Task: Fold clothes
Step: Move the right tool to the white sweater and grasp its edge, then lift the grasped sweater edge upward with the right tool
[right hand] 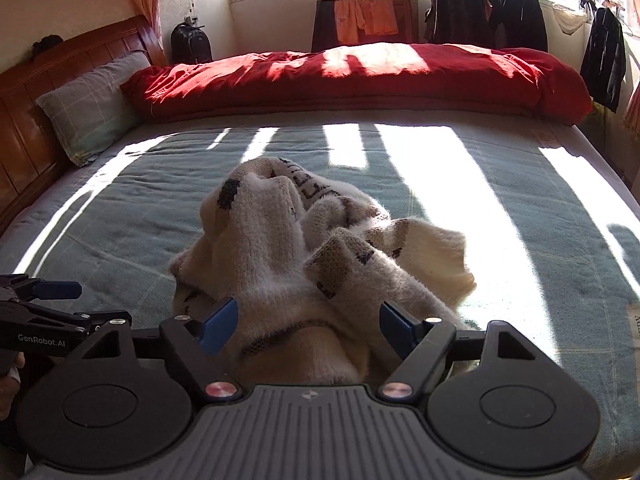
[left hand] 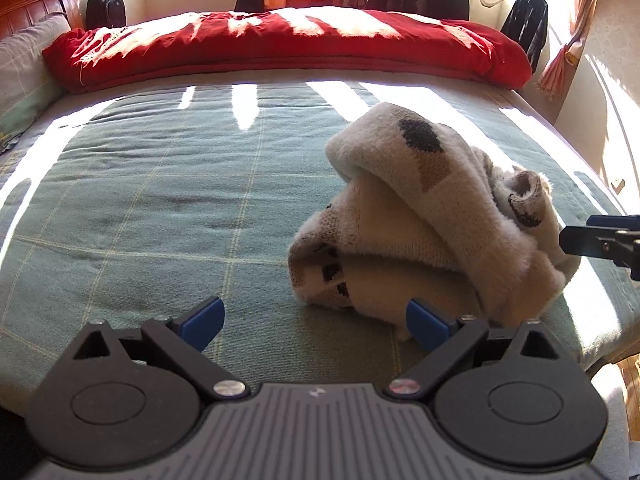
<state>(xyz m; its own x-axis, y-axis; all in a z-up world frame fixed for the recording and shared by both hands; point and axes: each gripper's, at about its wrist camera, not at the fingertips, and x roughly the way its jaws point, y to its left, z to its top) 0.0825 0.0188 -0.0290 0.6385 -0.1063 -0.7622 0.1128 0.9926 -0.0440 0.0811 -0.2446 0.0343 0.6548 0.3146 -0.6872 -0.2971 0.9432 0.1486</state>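
Note:
A cream knitted sweater (left hand: 432, 220) with dark and tan patches lies crumpled in a heap on the green checked bedspread (left hand: 160, 200). It also shows in the right wrist view (right hand: 288, 248). My left gripper (left hand: 316, 326) is open and empty, low over the bedspread just left of the heap, its right finger close to the sweater's near edge. My right gripper (right hand: 308, 330) is open, and the near part of the sweater lies between its fingers. The left gripper's fingers (right hand: 56, 290) show at the left edge of the right wrist view.
A red duvet (right hand: 360, 76) lies rolled across the far side of the bed. A grey pillow (right hand: 92, 108) and wooden headboard (right hand: 24, 92) are at the left. Dark jackets (right hand: 516, 12) hang on a rack by the window. The bed's edge is at the right.

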